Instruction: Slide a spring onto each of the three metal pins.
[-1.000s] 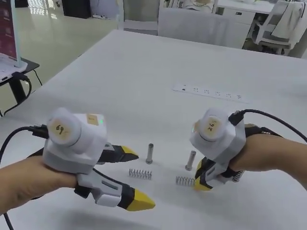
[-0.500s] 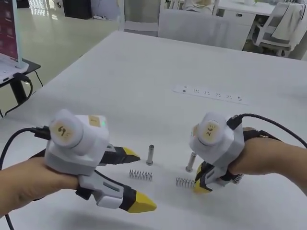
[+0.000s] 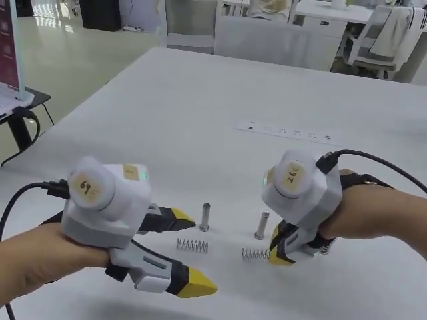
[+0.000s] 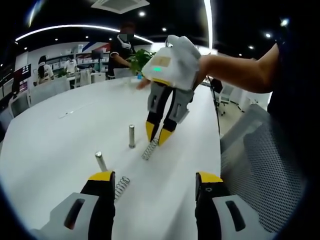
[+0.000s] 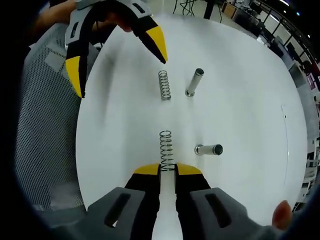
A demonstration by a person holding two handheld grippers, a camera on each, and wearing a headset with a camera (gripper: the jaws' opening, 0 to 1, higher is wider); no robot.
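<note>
Two short metal pins stand upright on the white table (image 3: pixel 200 120), one on the left (image 3: pixel 205 217) and one on the right (image 3: pixel 261 225). A spring (image 3: pixel 192 245) lies flat between the jaws of my open left gripper (image 3: pixel 190 250), touching neither. My right gripper (image 5: pixel 167 169) is shut on the near end of a second spring (image 5: pixel 166 147), which lies on the table beside the right pin (image 5: pixel 208 149). The left gripper view has the right gripper (image 4: pixel 160 132) over that spring (image 4: pixel 150 148). A coil-like shape (image 3: pixel 325 248) peeks out beside the right hand.
A white power strip (image 3: pixel 283 130) lies further back on the table. Office chairs and desks stand beyond the far edge. A mesh chair (image 4: pixel 270 165) sits close behind the table's near edge. People stand in the background.
</note>
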